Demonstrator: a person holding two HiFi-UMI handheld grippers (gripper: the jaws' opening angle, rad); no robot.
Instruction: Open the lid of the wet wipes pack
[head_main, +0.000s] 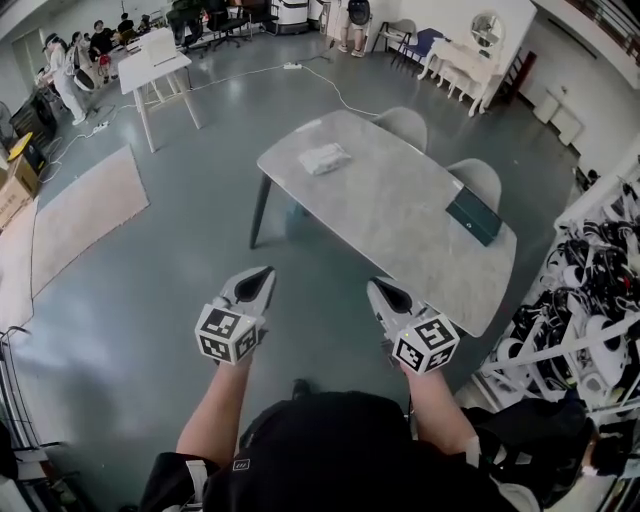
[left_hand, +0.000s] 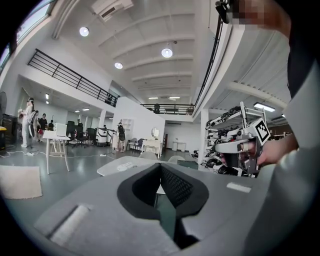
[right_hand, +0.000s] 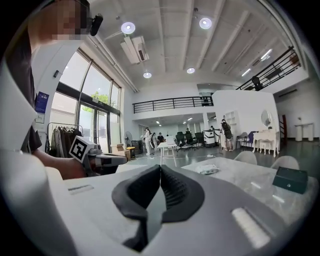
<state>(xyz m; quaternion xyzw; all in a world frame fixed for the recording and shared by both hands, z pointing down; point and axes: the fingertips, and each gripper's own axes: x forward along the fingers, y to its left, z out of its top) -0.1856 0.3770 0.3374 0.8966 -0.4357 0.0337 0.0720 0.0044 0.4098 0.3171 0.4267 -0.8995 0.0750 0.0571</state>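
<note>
You are standing on the grey floor (head_main: 150, 300), short of the near corner of the marble table (head_main: 400, 215). A rack of shoes (head_main: 590, 300) is running along your right side, and a pale rug (head_main: 85, 215) is lying well off to your left. Two light chairs (head_main: 405, 125) are sitting tucked against the table's far long edge.

You are holding both grippers out in front of you, near level and side by side, over the floor and clear of the table. The left gripper (head_main: 262, 272) is keeping its jaws pressed together with nothing between them. The right gripper (head_main: 375, 285) is likewise showing its ribbed pads (right_hand: 172, 187) meeting at the tips and is carrying nothing.

A dark green box (head_main: 474, 216) is lying near the table's right end. The wet wipes pack (head_main: 325, 158) is lying flat at the table's far left end, well apart from both grippers and from the box. From here I cannot tell how its lid is sitting.
</note>
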